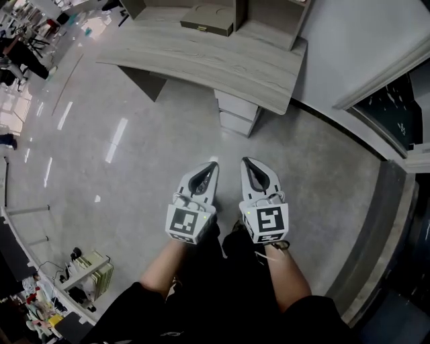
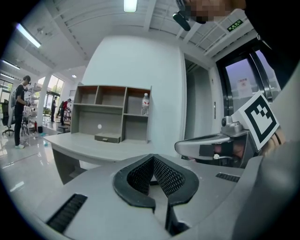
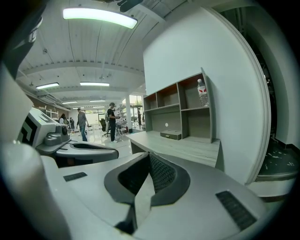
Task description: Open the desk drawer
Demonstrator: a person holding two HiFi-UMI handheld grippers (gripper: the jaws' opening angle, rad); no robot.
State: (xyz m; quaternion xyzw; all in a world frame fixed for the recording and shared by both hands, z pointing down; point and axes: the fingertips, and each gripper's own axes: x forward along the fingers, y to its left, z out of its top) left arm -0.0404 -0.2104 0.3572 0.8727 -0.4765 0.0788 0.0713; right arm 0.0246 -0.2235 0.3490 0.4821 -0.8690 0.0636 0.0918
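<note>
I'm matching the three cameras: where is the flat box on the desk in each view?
Head view: the flat box lies at top centre, on the desk.
Left gripper view: the flat box sits left of centre, in the shelf unit.
Right gripper view: the flat box sits just right of centre.
Shared landmark: the pale wood desk, seen in all three.
</note>
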